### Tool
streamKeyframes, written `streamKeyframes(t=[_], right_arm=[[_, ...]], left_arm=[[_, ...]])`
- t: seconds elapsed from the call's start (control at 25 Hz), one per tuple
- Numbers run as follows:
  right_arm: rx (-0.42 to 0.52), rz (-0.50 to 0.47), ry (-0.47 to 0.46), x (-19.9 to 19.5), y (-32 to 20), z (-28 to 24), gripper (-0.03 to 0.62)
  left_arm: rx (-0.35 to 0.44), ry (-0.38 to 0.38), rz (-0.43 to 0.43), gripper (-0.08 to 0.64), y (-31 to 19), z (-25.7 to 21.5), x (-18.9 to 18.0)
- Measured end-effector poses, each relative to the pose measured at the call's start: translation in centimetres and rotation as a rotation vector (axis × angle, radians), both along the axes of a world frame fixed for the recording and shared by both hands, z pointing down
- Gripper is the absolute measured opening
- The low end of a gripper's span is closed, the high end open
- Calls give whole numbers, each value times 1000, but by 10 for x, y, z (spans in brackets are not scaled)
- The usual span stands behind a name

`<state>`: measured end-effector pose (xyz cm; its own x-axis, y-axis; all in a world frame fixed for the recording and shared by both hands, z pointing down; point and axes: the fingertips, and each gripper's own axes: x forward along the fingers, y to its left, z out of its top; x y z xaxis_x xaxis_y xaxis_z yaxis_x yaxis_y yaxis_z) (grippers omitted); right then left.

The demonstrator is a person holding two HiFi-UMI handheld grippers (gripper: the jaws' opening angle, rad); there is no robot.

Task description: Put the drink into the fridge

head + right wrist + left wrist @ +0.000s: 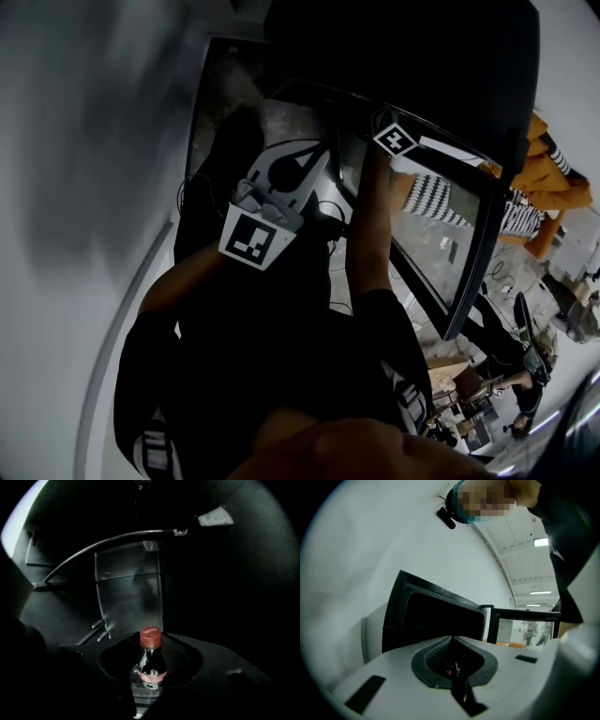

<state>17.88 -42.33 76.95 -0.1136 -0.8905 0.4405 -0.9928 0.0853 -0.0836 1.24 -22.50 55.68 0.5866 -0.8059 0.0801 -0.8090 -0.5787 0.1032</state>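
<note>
Right gripper (pixel 150 667) clamped on cola bottle (pixel 151 656), red cap up, long axis upright between jaws. Bottle inside dark fridge (pixel 126 588), pale back panel dead ahead. Left gripper (pixel 452 667) closed on nothing, outside by door (pixel 525 625). Placing falls to right.

The bottle (pixel 151 660) sat between the 2 jaws of the right gripper (pixel 150 644), which were closed on it, inside the fridge (pixel 431 616). The left gripper (pixel 452 641), its jaws together on nothing, hung outside in front of the fridge, left of the right gripper. The door (pixel 527 617) stood open at the fridge's right.
</note>
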Motion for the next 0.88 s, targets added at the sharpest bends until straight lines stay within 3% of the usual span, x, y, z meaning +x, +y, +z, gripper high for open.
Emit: streamKeyframes(t=[0.56,0.88], right_arm=[[-13,-6,53,-4,-1,2,130],[-37,-13,45,-9,1,-3,169]], left_arm=[[-2,6,-21,6,-9,-13,-13],[-17,1,-29,6,-7,-22,-20]])
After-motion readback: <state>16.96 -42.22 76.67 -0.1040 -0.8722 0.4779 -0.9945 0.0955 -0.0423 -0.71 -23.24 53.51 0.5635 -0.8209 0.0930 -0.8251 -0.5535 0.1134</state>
